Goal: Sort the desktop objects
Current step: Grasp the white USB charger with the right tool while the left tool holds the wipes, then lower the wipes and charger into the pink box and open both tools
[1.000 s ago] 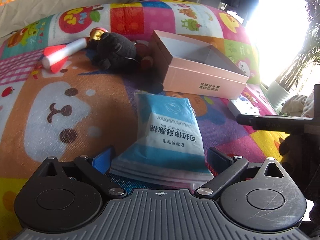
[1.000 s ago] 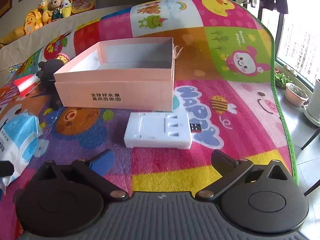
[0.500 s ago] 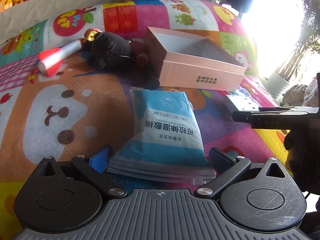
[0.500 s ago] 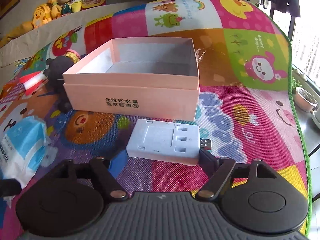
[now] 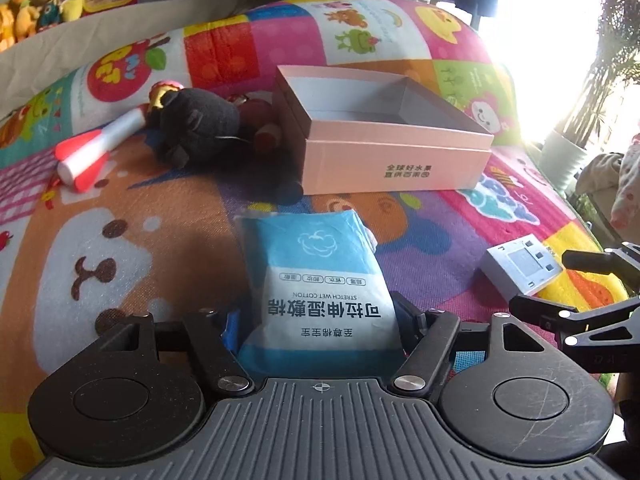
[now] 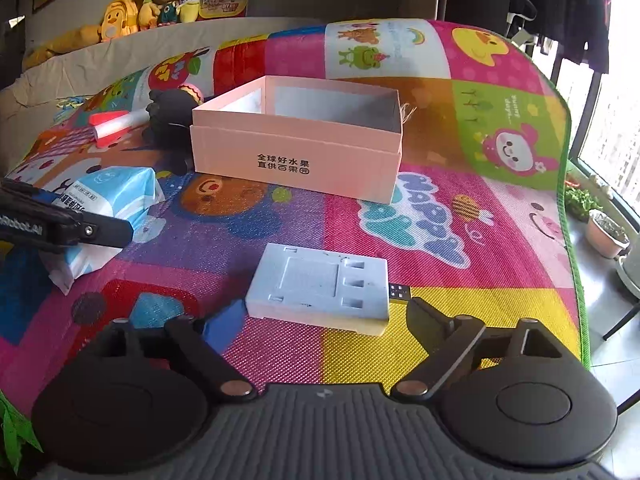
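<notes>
My left gripper is shut on the near end of a blue and white wet-cotton pack, which also shows in the right wrist view. My right gripper is open, with a finger on each side of a white charger block lying on the mat; the block also shows in the left wrist view. An open, empty pink box stands behind both, and also shows in the right wrist view.
A black plush toy and a red and white toy rocket lie left of the box on the colourful play mat. Plant pots stand on the floor past the mat's right edge.
My left gripper has closed in on the pack. My right gripper has moved forward until its fingers flank the charger block.
</notes>
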Demonstrator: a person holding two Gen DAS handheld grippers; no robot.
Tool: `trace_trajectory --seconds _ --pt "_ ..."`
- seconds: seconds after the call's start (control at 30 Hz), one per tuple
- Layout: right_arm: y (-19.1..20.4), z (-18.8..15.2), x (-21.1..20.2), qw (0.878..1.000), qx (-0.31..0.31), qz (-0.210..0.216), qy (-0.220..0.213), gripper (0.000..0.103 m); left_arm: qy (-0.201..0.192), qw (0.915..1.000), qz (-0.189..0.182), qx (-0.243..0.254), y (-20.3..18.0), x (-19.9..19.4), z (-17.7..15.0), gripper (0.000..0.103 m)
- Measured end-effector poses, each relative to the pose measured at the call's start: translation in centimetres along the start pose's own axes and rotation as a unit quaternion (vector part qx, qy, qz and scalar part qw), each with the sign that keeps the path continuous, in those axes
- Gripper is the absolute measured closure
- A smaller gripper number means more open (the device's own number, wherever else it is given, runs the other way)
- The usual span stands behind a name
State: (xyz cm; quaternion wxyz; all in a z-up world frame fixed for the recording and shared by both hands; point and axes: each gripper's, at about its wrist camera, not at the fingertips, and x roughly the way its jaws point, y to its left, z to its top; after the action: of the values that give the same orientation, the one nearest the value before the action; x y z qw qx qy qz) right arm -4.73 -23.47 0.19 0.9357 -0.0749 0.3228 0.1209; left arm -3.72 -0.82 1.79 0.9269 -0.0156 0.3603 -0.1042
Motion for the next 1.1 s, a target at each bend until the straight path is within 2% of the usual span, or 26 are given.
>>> trace_trajectory --seconds 0.17,0.37,0.4,0.43,0.47,0.6,0.73,0.83,0.93,1.1 --pt "-0.8 0.4 0.7 0.999 0.035 0.005 0.002 0.002 -0.005 0.9998 -0.014 0.015 -0.1 -0.6 -0.6 0.031" --pt "-1.1 1.3 2.5 0.998 0.051 0.020 0.025 0.002 -0.004 0.9998 -0.020 0.008 0.2 -1.2 -0.9 0.031" --pt "-1.0 1.4 2.5 0.998 0.046 0.022 0.024 0.003 -0.004 0.9998 -0.021 0.007 0.3 -1.3 -1.0 0.031" --pt "-0.8 1.4 2.3 0.999 0.037 0.021 0.023 0.010 -0.003 0.9997 -0.022 0.006 0.3 -1.4 -1.0 0.031" --pt "-0.7 1.5 2.1 0.999 0.030 0.024 0.024 0.011 -0.002 0.9997 -0.023 0.006 0.4 -1.5 -1.0 0.031" --pt "-0.2 1.3 0.4 0.999 0.009 0.043 0.012 0.011 -0.001 0.9993 -0.033 0.016 0.1 -2.2 -1.1 0.031" --pt "0.2 1.5 -2.5 0.998 -0.027 0.053 -0.020 0.011 -0.010 0.9975 -0.064 0.027 -0.5 -3.5 -0.8 0.032" --pt "-0.1 2.0 -4.8 0.996 -0.051 0.032 -0.059 0.011 -0.038 0.9960 -0.073 0.034 -0.9 -4.7 0.7 0.033" --pt "-1.2 4.0 -6.9 0.992 -0.055 0.000 -0.115 0.011 -0.086 0.9916 -0.079 0.056 -1.6 -5.6 3.7 0.033" --pt "-3.1 10.2 -8.2 0.976 -0.035 -0.040 -0.211 0.011 -0.198 0.9728 -0.083 0.087 -3.1 -5.4 11.8 0.032"
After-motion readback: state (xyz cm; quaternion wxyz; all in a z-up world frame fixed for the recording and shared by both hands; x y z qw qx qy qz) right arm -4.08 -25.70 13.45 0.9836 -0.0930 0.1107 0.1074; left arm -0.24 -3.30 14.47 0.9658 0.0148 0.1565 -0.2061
